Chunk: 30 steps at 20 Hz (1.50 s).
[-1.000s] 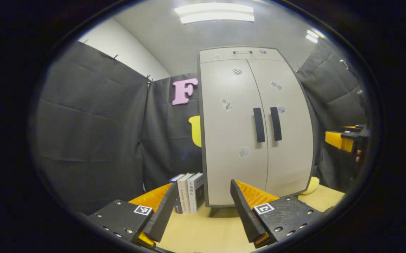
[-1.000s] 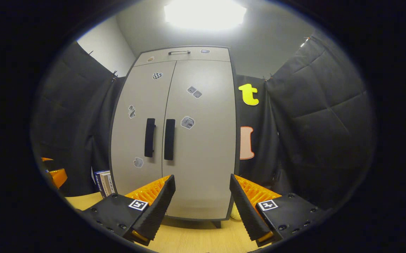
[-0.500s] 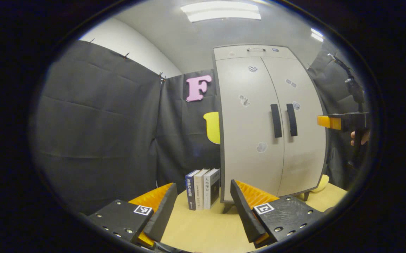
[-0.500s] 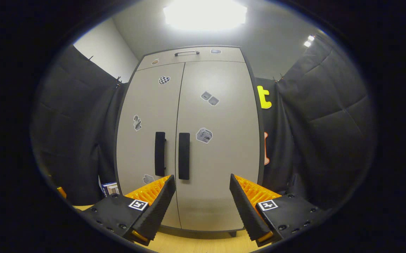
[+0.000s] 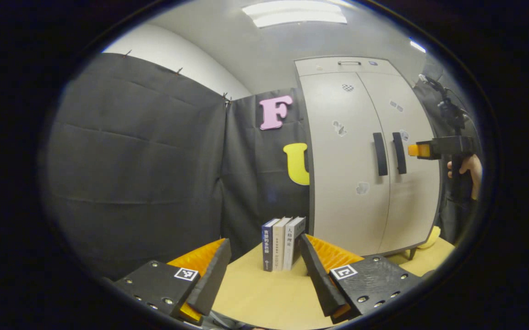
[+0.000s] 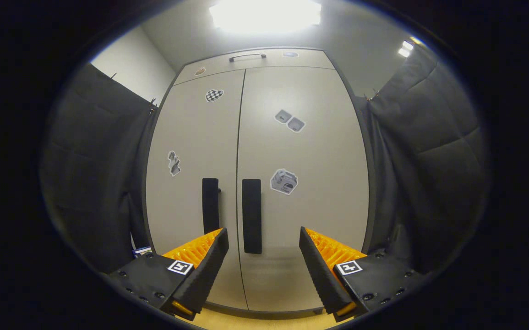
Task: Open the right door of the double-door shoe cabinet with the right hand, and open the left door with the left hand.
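My right tongs [image 6: 263,266] are wide open, nothing between them, pointed at the shoe cabinet [image 6: 255,183] straight ahead and close. Right door handle [image 6: 251,215] sits just above and between the tongs, slightly left of centre; left door handle [image 6: 210,205] is beside it, further left. Both doors look closed. My left tongs [image 5: 264,270] are also open and empty, low over the tabletop [image 5: 264,298], cabinet well off to their right, books [image 5: 282,243] just ahead. In the left gripper view the right tongs [image 5: 417,150] hover near the handles. Handling guess: rigid flat panel doors on side hinges, light swing, maybe a catch to overcome. Handles are stiff vertical bars, probably smooth; best grab mid-bar, tongs closing across its width, then pull out along the arc. No contact yet.
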Tool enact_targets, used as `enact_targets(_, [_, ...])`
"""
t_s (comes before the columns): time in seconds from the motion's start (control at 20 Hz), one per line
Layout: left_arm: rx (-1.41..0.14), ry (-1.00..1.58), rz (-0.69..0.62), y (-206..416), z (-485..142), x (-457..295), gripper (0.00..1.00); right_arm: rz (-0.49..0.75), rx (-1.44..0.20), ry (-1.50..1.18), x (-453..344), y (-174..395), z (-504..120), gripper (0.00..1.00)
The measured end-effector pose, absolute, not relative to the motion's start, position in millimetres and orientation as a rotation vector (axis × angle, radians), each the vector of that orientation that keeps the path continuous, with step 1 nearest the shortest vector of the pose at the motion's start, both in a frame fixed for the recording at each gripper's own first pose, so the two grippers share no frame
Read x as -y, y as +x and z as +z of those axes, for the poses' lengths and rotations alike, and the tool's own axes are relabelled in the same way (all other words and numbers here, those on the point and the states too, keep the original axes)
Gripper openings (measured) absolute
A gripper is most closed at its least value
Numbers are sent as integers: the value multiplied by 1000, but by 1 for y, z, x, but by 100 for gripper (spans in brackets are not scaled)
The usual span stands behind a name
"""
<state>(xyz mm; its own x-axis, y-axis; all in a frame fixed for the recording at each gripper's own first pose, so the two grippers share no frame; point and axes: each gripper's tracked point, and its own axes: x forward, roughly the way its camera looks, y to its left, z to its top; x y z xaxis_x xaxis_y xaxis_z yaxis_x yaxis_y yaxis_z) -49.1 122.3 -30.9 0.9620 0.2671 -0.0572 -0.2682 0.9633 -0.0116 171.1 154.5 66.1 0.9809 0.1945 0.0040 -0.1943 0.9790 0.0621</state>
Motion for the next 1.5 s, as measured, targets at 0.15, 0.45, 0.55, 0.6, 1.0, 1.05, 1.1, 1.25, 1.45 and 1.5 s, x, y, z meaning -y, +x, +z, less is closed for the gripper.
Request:
enact_targets(0.15, [-64, -19, 296, -57, -34, -134, 88, 198, -25, 55, -163, 188, 63, 97])
enact_targets(0.45, [-77, -21, 324, -59, -41, -147, 89, 202, -44, 24, -185, 219, 61, 97])
enact_targets(0.55, [-80, -18, 336, -62, -43, -152, 89, 174, -52, 22, -184, 230, 62, 94])
enact_targets(0.6, [-82, -18, 341, -63, -43, -154, 89, 170, -63, 36, -185, 234, 61, 92])
enact_targets(1.0, [-83, -41, 363, -65, -47, -163, 88, 162, -168, 161, -191, 259, 48, 46])
enact_targets(1.05, [-81, -40, 363, -67, -46, -163, 89, 156, -185, 173, -191, 260, 46, 46])
enact_targets(1.1, [-81, -40, 362, -67, -47, -163, 88, 152, -186, 174, -190, 261, 47, 39])
enact_targets(1.25, [-88, -51, 345, -65, -49, -161, 89, 124, -186, 131, -188, 259, 47, 37])
enact_targets(1.45, [-79, -36, 320, -66, -44, -157, 89, 133, -227, 119, -189, 259, 44, 18])
enact_targets(1.5, [-77, -34, 316, -67, -43, -156, 89, 142, -219, 113, -188, 257, 45, 12])
